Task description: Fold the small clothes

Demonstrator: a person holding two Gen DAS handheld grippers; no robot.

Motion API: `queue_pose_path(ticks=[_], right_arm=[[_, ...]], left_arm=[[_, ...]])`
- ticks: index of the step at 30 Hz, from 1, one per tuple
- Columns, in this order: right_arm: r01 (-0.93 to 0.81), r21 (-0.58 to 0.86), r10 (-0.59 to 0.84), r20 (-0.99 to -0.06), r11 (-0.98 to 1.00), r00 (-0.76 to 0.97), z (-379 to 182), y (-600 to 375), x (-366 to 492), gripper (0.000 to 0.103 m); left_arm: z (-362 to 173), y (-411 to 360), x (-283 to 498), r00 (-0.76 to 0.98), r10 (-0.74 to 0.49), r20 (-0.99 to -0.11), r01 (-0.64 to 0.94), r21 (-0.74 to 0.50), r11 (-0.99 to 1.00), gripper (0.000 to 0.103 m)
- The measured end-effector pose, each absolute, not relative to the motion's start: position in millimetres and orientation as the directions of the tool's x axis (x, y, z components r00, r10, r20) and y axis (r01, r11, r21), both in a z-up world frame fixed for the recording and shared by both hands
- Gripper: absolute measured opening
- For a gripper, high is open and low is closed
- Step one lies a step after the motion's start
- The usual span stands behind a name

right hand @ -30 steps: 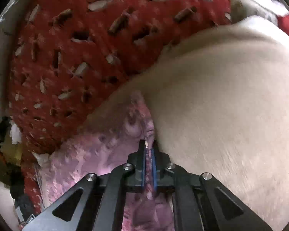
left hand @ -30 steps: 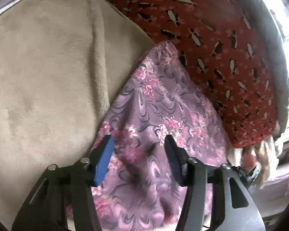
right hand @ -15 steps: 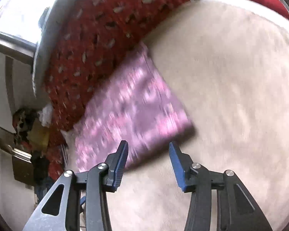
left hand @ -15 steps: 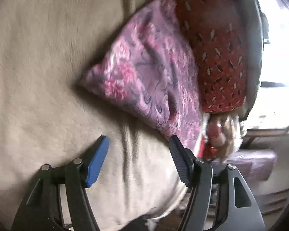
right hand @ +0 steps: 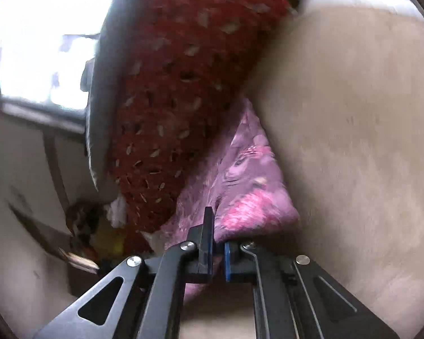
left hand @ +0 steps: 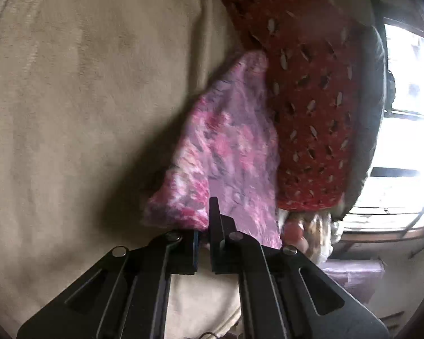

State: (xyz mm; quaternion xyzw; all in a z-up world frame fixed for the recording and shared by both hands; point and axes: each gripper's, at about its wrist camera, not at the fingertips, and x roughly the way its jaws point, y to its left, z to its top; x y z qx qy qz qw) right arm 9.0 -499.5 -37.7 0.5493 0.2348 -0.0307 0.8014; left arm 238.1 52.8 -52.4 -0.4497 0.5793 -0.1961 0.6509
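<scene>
A small purple cloth with pink flowers (left hand: 231,147) lies folded on a beige plush blanket (left hand: 70,113), along the edge of a red patterned fabric (left hand: 311,84). My left gripper (left hand: 203,234) has its jaws closing tight on the cloth's near corner, which bunches up between the pads. In the right wrist view the same purple cloth (right hand: 248,186) runs away from me, and my right gripper (right hand: 217,243) is closing tight on its near edge, with fabric pinched between the blue pads. The lifted corner throws a shadow on the blanket (right hand: 353,141).
The red patterned fabric (right hand: 178,99) covers a grey-edged cushion beside the cloth. A bright window (left hand: 404,141) lies beyond it. Mixed clutter (right hand: 84,226) sits low past the bed's edge. The beige blanket spreads wide on the other side.
Half a second ago both grippers hung open just short of the folded cloth. Both have moved in and shut on its near corners, and the cloth has lifted a little.
</scene>
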Motion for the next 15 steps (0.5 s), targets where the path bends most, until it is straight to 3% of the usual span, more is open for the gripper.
queue_pose_path(ticks=[4, 8, 10, 12, 15], right_arm=[[0.488, 0.783, 0.270, -0.601, 0.385, 0.752, -82.1, -495.9, 22.0, 0.009], [0.506, 0.794, 0.206, -0.586, 0.337, 0.783, -70.9, -497.7, -9.0, 0.018], [0.503, 0.796, 0.135, -0.570, 0.336, 0.811, -54.6, -503.8, -28.0, 0.018], [0.432, 0.825, 0.136, -0.506, 0.363, 0.852, -35.9, -509.4, -25.5, 0.020], [0.380, 0.783, 0.122, -0.495, 0.493, 0.860, -6.9, -503.2, 2.1, 0.028]], left_arm=[[-72.4, 50.6, 236.4, 0.192, -0.779, -0.597, -0.317, -0.789, 0.527, 0.004], [-32.8, 56.5, 223.2, 0.259, -0.702, -0.663, -0.191, -0.748, 0.636, 0.007], [-7.0, 52.5, 220.5, 0.304, -0.667, -0.680, -0.129, -0.723, 0.679, 0.017], [17.9, 46.0, 222.8, 0.355, -0.627, -0.694, -0.062, -0.686, 0.725, 0.044], [49.3, 18.2, 235.3, 0.443, -0.583, -0.681, 0.023, -0.642, 0.767, 0.050]])
